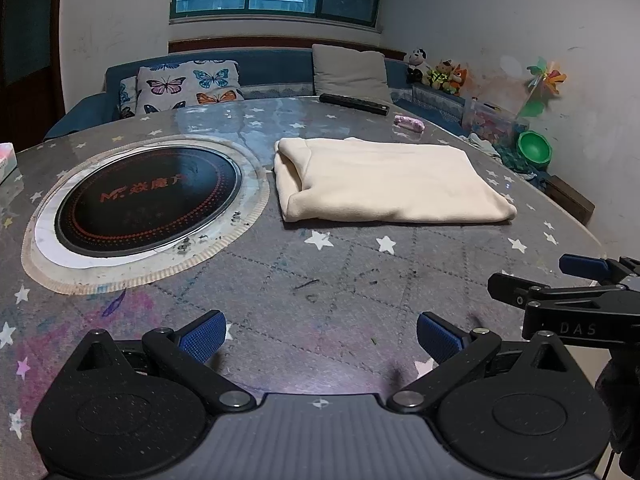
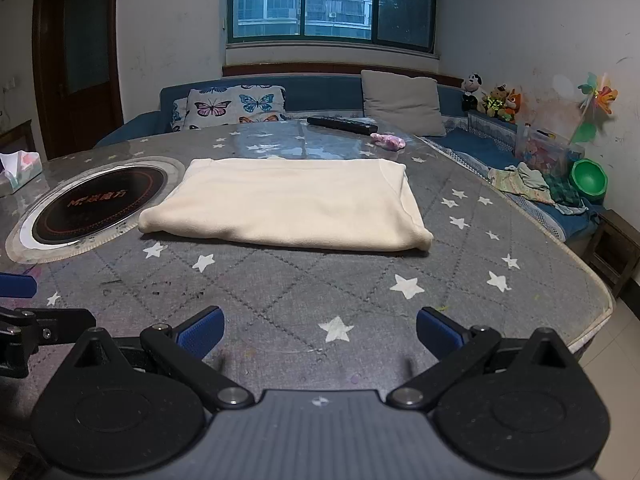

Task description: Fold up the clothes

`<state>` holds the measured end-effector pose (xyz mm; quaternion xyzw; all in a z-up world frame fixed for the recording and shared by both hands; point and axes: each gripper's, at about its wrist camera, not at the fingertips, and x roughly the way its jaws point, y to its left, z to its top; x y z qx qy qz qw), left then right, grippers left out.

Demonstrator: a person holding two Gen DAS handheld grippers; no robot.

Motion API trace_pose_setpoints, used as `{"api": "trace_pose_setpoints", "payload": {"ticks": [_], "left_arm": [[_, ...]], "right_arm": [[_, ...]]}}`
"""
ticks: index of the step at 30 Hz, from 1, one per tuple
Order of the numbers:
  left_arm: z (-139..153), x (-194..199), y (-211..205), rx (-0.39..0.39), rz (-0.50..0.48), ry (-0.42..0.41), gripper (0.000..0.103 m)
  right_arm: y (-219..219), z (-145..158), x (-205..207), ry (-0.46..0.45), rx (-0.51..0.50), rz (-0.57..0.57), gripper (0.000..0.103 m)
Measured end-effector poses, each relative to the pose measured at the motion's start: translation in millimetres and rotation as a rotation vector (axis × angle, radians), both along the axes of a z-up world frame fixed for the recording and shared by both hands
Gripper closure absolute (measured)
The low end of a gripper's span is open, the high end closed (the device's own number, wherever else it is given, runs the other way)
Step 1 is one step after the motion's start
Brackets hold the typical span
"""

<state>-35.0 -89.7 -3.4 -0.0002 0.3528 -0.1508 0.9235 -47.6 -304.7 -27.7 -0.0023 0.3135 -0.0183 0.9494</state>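
L gripper wide open, empty | R gripper same | cream garment folded on table

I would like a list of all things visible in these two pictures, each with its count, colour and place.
folded garment: one, cream, middle of the table
table: one, grey quilted cover with white stars
induction cooktop: one, black round, set into the table, left of the garment
remote control: one, black, far edge of the table
small pink item: one, beside the remote
tissue box: one, pale, left table edge
sofa: one, blue, behind the table
butterfly cushion: one, white
plain cushion: one, grey
plush toys: several, far right of the sofa
green bowl: one, right side
pinwheel: one, multicoloured, right wall
window: one, green frame
left gripper: open, above the table
right gripper: open, above the table
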Motion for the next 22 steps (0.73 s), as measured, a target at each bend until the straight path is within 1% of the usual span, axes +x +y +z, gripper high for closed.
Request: {"api": "trace_pose_setpoints", "payload": {"ticks": [13,22], "left_arm": [[-1.6,6.1,-4.1,-0.001,-0.016,0.009,0.000],[0.2,12.3,-7.5,0.012,-0.017,-0.003,0.000]], "right_arm": [[0.7,-3.5,6.9,0.012,0.001,0.003,0.000],[3.6,-4.3,14.9,0.017,-0.003,0.013,0.000]]}}
